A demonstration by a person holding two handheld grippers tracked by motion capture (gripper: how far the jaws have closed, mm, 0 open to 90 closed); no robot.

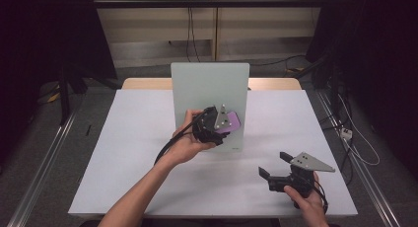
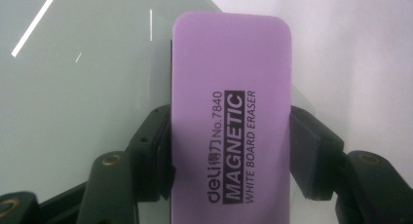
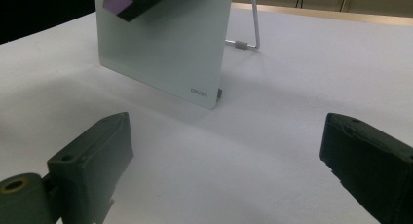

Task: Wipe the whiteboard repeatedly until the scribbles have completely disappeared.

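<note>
Holding the purple eraser [image 2: 229, 121] across its narrow width, my left gripper [image 1: 217, 124] has both jaws clamped on its long edges, so its long axis runs straight out ahead of the gripper. I see it against the lower right face of the upright whiteboard [image 1: 197, 89], flat side toward the glass; full contact I cannot confirm. My right gripper [image 1: 278, 165] rests wide open, empty, on the bench [image 1: 128, 153], well apart.
</note>
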